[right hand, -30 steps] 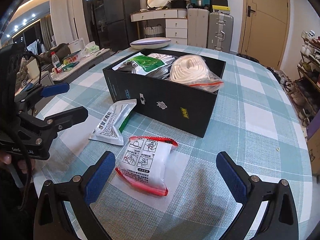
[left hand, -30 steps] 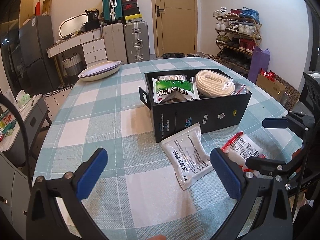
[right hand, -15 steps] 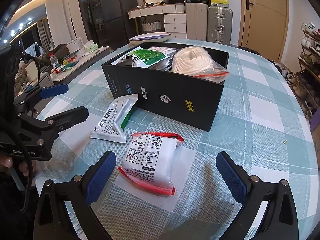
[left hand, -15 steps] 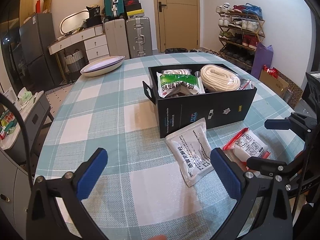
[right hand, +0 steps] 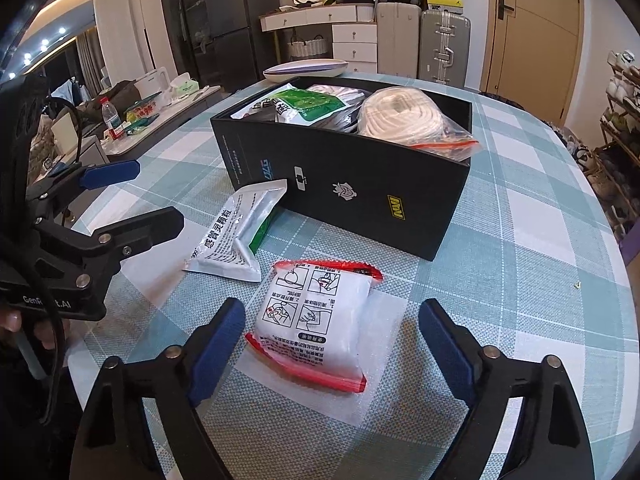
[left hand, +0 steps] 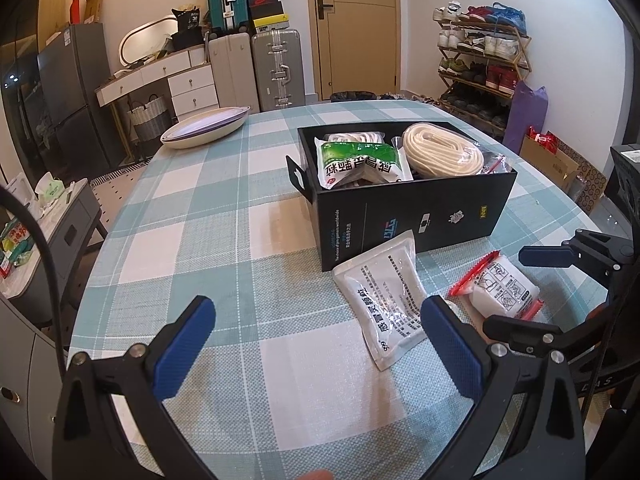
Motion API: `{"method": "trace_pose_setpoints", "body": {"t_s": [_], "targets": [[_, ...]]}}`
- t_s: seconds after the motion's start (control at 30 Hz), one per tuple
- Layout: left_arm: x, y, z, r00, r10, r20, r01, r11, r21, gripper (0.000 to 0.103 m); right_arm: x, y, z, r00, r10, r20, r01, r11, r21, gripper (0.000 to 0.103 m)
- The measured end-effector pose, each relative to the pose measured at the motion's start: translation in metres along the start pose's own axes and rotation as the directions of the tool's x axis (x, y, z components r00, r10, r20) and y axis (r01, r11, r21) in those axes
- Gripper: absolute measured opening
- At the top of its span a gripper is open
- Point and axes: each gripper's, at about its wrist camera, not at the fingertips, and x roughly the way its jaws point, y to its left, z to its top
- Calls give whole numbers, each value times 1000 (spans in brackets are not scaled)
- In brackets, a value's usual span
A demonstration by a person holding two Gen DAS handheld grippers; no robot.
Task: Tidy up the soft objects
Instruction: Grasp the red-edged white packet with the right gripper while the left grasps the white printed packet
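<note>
A coiled white rope [left hand: 442, 155] and a green-labelled packet [left hand: 360, 162] are already stowed in the black box [left hand: 416, 210]. Just in front of the box, a white sachet [right hand: 236, 236] and a red-edged pouch [right hand: 316, 316] are left on the tablecloth. Left gripper [left hand: 316, 344] and right gripper [right hand: 332, 344] are held released, nothing grasped.

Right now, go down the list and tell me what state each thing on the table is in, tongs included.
Left tongs: open, empty.
Right tongs: open, empty, red-edged pouch between the fingers.
Black box: open-topped, partly filled.
Rope coil bag: inside box.
Green packet: inside box.
White packet: on the tablecloth, leaning on box.
Red-edged pouch: flat on table, sealed.
</note>
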Motion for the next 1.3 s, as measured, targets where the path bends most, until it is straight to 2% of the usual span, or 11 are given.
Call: {"method": "trace_pose_setpoints", "body": {"t_s": [0.2, 0.47, 0.67, 0.87, 1.1, 1.3], "targets": [[0, 0, -1, 1000, -1, -3, 1, 1000, 2, 103, 4, 3, -1, 1000, 11, -12, -11, 1000, -12, 79], [0, 0, -1, 1000, -1, -4, 1, 1000, 2, 103, 5, 6, 0, 1000, 22, -6, -23, 999, -25, 55], [0, 0, -1, 1000, -3, -6, 3, 1000, 0, 103, -2, 5, 1, 999, 25, 21, -24, 999, -31, 50], [3, -2, -2, 1000, -16, -15, 15, 1000, -10, 103, -15, 1, 4, 998, 24, 65, -23, 1000, -19, 50], [13, -3, 0, 997, -48, -53, 46, 998, -40, 103, -31, -2, 4, 991, 37, 127, -35, 999, -13, 50], [26, -2, 2, 991, -94, -93, 85, 991, -102, 102, -39, -4, 4, 986, 56, 155, -55, 998, -12, 50]]}}
